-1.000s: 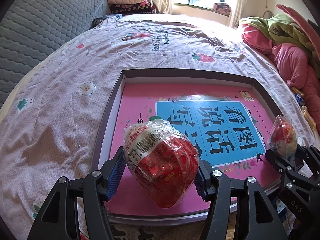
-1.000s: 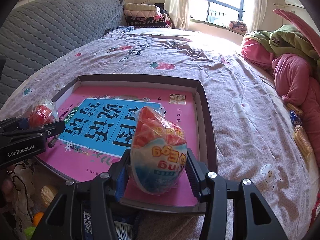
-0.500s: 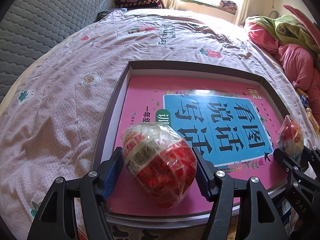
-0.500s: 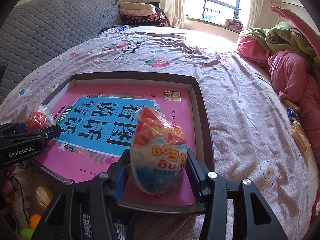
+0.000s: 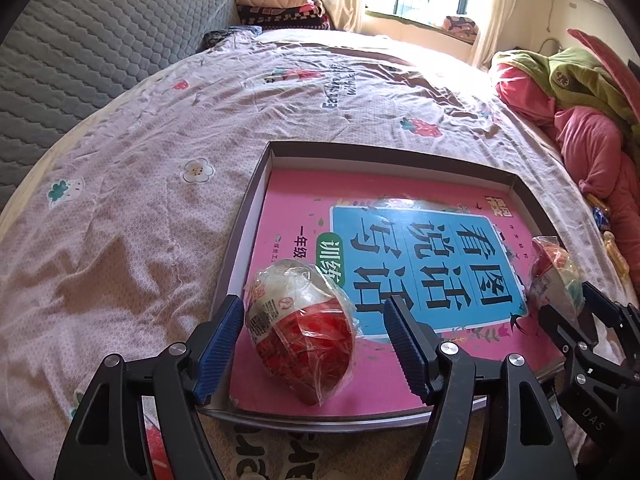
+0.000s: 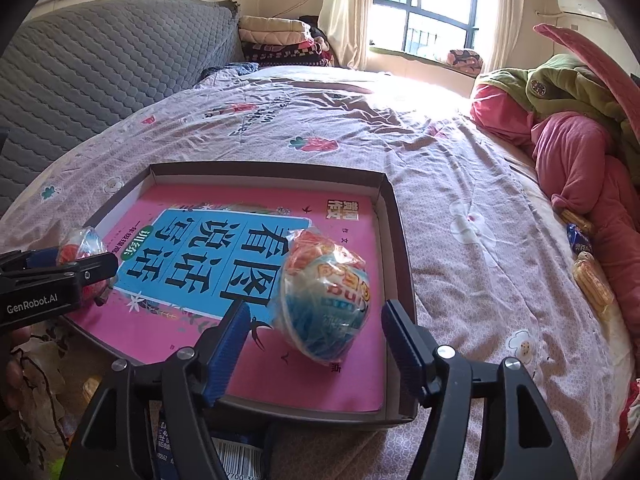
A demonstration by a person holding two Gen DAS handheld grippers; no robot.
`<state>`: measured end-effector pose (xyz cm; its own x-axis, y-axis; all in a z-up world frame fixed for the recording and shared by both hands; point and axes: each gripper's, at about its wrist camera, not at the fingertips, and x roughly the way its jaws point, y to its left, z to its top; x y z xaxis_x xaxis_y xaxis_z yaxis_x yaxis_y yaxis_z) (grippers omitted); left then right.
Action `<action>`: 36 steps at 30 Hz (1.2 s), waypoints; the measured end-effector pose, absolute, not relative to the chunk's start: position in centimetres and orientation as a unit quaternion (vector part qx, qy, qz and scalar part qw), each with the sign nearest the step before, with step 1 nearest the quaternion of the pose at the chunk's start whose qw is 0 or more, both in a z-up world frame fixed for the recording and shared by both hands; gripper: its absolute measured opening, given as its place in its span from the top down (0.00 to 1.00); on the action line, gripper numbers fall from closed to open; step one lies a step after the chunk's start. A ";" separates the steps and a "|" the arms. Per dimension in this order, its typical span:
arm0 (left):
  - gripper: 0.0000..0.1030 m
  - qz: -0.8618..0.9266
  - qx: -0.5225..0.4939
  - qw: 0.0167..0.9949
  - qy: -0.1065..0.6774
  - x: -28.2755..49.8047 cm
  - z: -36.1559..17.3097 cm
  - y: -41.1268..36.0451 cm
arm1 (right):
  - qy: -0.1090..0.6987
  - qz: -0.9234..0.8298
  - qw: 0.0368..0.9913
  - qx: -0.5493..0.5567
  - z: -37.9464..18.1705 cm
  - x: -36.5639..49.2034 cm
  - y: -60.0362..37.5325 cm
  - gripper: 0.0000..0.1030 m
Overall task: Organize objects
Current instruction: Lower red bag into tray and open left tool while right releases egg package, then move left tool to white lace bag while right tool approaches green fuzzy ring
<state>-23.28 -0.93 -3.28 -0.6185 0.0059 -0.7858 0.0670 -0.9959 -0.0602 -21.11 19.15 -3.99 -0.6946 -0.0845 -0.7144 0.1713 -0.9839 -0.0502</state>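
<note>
A shallow cardboard tray [image 5: 400, 151] [image 6: 394, 216] lies on the bed with a pink book [image 5: 360, 196] [image 6: 344, 376] flat inside it. A red and white wrapped egg [image 5: 302, 330] lies on the book's near left corner, also seen small at the left of the right wrist view [image 6: 80, 242]. My left gripper [image 5: 316, 344] straddles the red egg, jaws opening, pads clear of it. A blue and white wrapped egg [image 6: 326, 300] [image 5: 554, 276] rests on the book's near right corner. My right gripper [image 6: 316, 344] is around the blue egg, jaws opening, pads off it.
The floral bedsheet [image 5: 160, 152] spreads on all sides of the tray. A grey quilted headboard [image 6: 100, 64] stands at the left. Pink and green clothes [image 6: 580, 152] are heaped at the right, with small snack packets [image 6: 588, 280] beside them. A window [image 6: 432, 8] is at the back.
Both grippers have let go of their eggs: the jaws spread wider and each egg now lies loose on the book. Neither hand has shifted much.
</note>
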 end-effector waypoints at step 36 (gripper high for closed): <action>0.28 -0.934 0.353 0.018 0.057 -12.7 3.8 -2.3 | 0.066 -0.943 0.118 0.304 1.5 -12.9 17.3 0.33</action>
